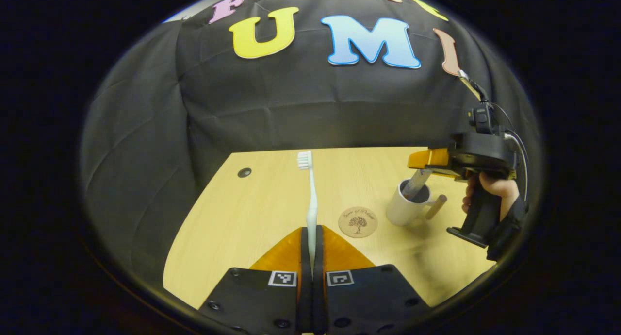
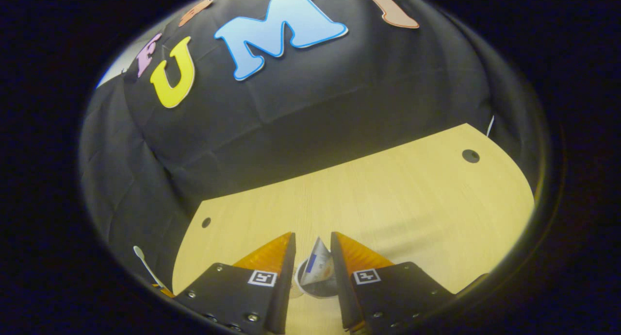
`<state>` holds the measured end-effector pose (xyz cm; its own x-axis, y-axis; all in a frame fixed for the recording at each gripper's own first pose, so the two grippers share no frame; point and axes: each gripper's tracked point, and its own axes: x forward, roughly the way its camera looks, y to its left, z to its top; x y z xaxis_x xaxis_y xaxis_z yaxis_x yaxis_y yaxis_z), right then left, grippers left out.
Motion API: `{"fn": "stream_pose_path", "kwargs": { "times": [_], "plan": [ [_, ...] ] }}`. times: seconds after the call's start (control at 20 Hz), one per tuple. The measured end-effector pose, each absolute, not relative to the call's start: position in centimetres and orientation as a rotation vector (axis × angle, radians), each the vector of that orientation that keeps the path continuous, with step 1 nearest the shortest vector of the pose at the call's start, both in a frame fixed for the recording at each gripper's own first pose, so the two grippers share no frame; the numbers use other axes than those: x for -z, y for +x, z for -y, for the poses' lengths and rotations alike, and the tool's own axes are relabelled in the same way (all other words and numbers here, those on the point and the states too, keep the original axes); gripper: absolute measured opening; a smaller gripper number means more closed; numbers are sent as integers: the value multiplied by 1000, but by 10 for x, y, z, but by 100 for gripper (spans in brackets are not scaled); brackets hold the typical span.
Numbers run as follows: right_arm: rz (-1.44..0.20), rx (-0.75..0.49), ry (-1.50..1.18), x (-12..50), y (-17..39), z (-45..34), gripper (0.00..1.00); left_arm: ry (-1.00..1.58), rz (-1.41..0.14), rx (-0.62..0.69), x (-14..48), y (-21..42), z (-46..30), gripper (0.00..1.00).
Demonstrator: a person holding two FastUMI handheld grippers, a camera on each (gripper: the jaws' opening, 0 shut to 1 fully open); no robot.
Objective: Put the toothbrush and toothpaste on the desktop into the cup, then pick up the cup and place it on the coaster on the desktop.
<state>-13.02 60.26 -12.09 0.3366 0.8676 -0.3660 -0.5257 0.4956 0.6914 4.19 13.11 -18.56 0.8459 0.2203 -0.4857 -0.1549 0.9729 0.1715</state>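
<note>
Clamped tight on the toothbrush (image 1: 311, 199), my left claw (image 1: 311, 238) holds the handle between both fingers, and the brush stands upright out of them with its white bristle head at the top; the lower end of the handle is hidden between the fingers, so I cannot see how much of it I have. Just past my fingertips, a little to the right, the round coaster (image 1: 358, 222) lies flat on the bench (image 1: 252, 204); a tree mark shows on it, but the writing above is too small to read. Beyond it stands the white cup (image 1: 401, 209) with its wooden handle pointing right, near the coaster but apart from it. The toothpaste (image 1: 416, 183) leans out of the cup, its top hidden behind my right claw (image 1: 421, 161), which hangs over the rim with a hand (image 1: 487, 189) on its grip.

From the right gripper view, my right claw (image 2: 313, 245) stands apart, fingers either side of the toothpaste (image 2: 316, 266) with a gap showing on each side. The tube tilts inside the cup (image 2: 315, 292), of which I see just a slice of rim and dark inside between my fingers. At the far left edge the toothbrush (image 2: 145, 264) shows small and blurred, beside a sliver of the left claw. The bench (image 2: 412, 199) runs back to the black cloth wall (image 2: 315, 107).
</note>
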Motion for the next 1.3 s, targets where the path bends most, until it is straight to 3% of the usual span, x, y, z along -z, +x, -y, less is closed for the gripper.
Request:
{"fn": "stream_pose_path", "kwargs": {
  "times": [0.3, 0.35, 0.4, 0.45, 0.55, 0.6, 0.65, 0.7, 1.3],
  "plan": [
    [-768, -936, 588, 95, -113, -581, 42, 143, -496, -167, 178, 44, -112, 8],
    [-762, -931, 594, 92, -110, -576, 36, 147, -490, -159, 175, 45, -108, 8],
    [-757, -925, 595, 91, -107, -570, 36, 151, -483, -152, 175, 47, -104, 8],
    [-753, -920, 593, 90, -104, -565, 42, 156, -476, -145, 173, 48, -101, 8],
    [-746, -914, 583, 90, -101, -558, 42, 168, -459, -131, 168, 51, -92, 8],
    [-742, -912, 576, 90, -100, -554, 36, 176, -448, -122, 166, 54, -88, 8],
    [-742, -910, 569, 91, -99, -550, 36, 186, -436, -111, 164, 59, -82, 8],
    [-743, -910, 568, 93, -99, -548, 42, 197, -423, -100, 160, 63, -76, 8],
    [-797, -868, 503, 125, -87, -499, 42, 275, -291, 100, 141, 133, 28, 8]
  ]
}}
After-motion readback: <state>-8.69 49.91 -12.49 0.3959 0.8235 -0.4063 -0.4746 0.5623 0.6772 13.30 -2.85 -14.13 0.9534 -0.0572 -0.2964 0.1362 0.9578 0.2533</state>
